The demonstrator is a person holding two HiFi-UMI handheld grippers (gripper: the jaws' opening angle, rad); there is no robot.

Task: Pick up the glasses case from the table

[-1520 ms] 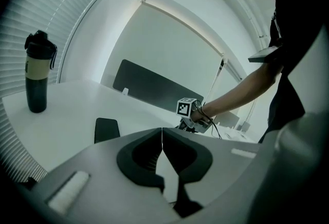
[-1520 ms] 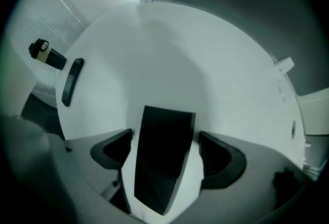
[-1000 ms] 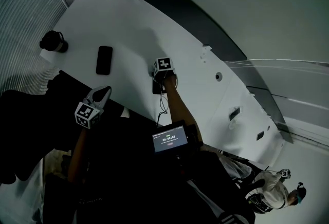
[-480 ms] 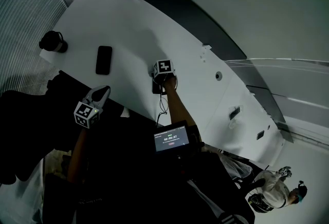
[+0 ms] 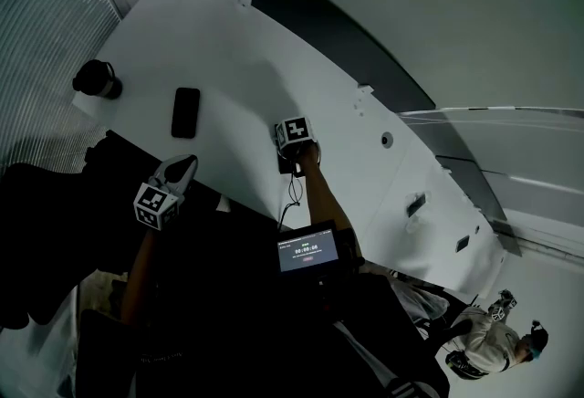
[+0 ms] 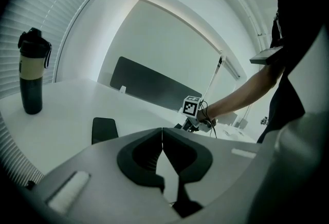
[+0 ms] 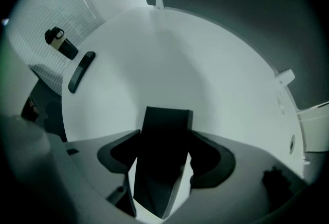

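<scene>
Now the dark box-shaped glasses case (image 7: 167,117) lies on the white table (image 7: 169,53), right under the right gripper (image 7: 165,131) (the nearer one), its long way running 12 to 6 o'clock. That gripper's jaws have just been closing and touch both long sides. The left gripper (image 5: 185,164), off at 9 o'clock, is pinched together, empty.

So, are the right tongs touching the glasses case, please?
Touching: the right gripper view shows the right tongs, just closing, against both sides of the glasses case between them.

Left tongs (image 6: 162,135), jaws together; dark bottle (image 6: 32,71) upright on white table (image 6: 72,107)
</scene>
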